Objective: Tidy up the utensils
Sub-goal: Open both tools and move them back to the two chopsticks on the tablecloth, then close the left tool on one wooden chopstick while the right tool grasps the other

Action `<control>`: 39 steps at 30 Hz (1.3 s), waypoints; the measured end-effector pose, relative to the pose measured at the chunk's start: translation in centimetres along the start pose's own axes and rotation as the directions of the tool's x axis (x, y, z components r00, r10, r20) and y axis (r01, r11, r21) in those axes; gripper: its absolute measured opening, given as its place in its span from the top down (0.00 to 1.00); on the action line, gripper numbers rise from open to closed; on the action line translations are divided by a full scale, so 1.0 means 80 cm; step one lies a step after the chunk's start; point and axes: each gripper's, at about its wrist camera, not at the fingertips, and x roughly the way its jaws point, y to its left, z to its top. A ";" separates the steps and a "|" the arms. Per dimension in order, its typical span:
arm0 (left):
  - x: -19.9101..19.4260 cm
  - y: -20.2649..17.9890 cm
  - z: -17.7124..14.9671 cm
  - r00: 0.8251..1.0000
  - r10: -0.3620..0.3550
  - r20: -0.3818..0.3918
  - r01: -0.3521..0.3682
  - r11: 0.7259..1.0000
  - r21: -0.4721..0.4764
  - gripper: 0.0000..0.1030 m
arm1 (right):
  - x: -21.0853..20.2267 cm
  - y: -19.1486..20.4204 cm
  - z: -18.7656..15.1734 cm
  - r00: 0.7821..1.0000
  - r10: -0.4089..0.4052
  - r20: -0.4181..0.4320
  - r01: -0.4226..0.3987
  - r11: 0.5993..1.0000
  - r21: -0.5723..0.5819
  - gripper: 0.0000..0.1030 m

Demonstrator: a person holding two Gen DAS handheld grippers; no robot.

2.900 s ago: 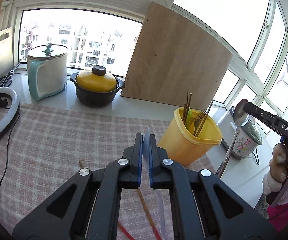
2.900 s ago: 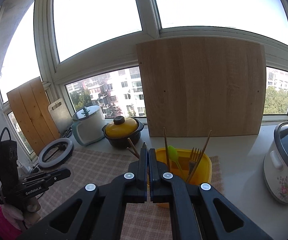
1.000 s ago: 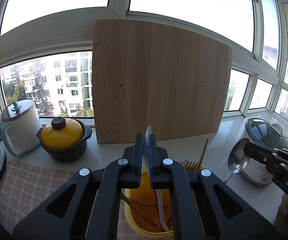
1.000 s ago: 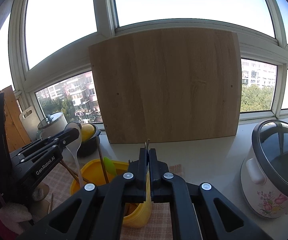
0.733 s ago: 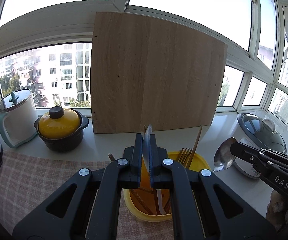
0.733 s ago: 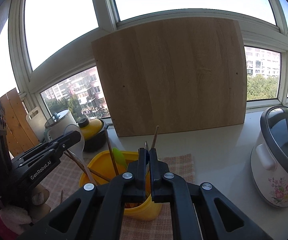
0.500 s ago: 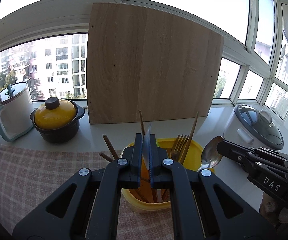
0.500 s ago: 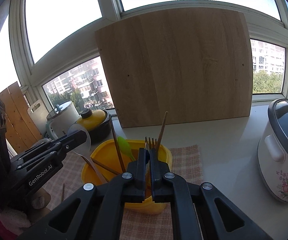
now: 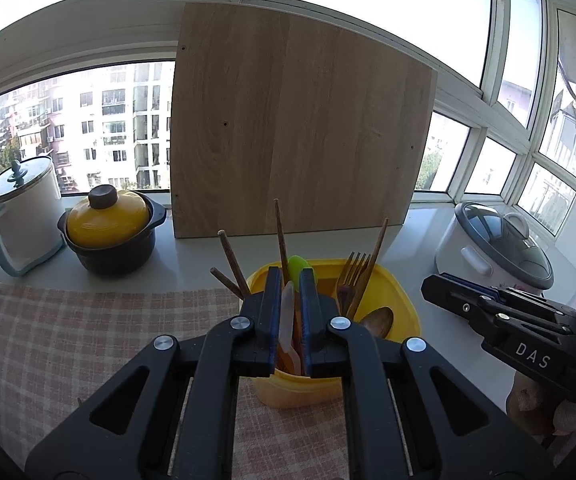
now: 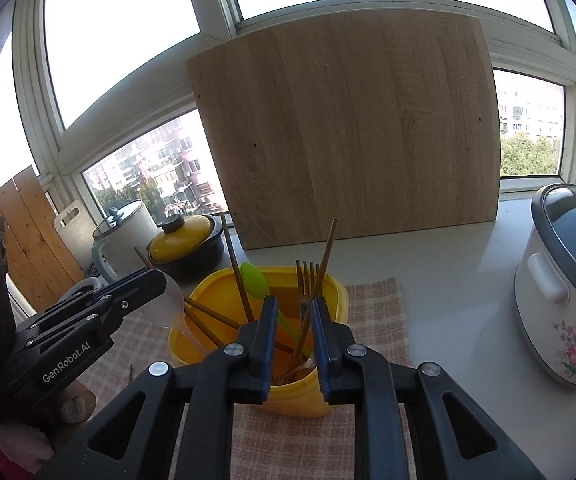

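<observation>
Yellow plastic holder stands on the checked cloth on the desk, already bristling with chopsticks, a fork and a brown spoon. Above its rim, the left gripper is opening narrowly, a translucent spoon between its jaws. Beside it over the holder, the right gripper is opening too, nothing pressed between its jaws. Best to let the spoon slide in handle-down, clear of the fork tines, then lift straight up.
</observation>
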 end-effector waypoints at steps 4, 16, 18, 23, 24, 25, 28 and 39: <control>-0.014 0.012 0.000 1.000 -0.008 0.013 0.009 1.000 -0.016 0.85 | -0.010 0.004 -0.006 1.000 -0.005 0.010 0.005 1.000 0.008 0.75; -0.065 0.067 -0.021 1.000 -0.002 -0.013 0.001 0.999 -0.037 0.79 | -0.045 0.035 -0.034 0.999 0.000 0.034 -0.001 1.000 0.012 0.42; -0.073 0.079 -0.027 1.000 0.010 -0.026 -0.011 0.999 -0.037 0.65 | -0.050 0.041 -0.038 0.999 0.010 0.041 -0.011 1.000 0.015 0.33; -0.091 0.118 -0.044 0.997 0.049 -0.067 -0.052 0.997 -0.048 0.62 | -0.055 0.053 -0.049 0.998 0.038 0.040 -0.039 0.999 0.015 0.21; -0.094 0.127 -0.047 0.996 0.056 -0.075 -0.060 0.997 -0.057 0.62 | -0.055 0.056 -0.052 0.998 0.048 0.040 -0.049 0.999 0.012 0.17; -0.097 0.138 -0.052 0.995 0.062 -0.084 -0.068 0.995 -0.068 0.62 | -0.055 0.059 -0.055 0.997 0.061 0.037 -0.061 0.998 0.007 0.16; -0.103 0.172 -0.064 0.989 0.083 -0.121 -0.096 0.990 -0.104 0.62 | -0.051 0.071 -0.063 0.995 0.096 0.015 -0.096 0.995 -0.022 0.12; -0.066 0.226 -0.129 0.922 0.086 -0.376 -0.158 0.974 -0.165 0.62 | 0.007 0.142 -0.093 0.972 0.096 -0.213 -0.125 0.983 -0.130 0.12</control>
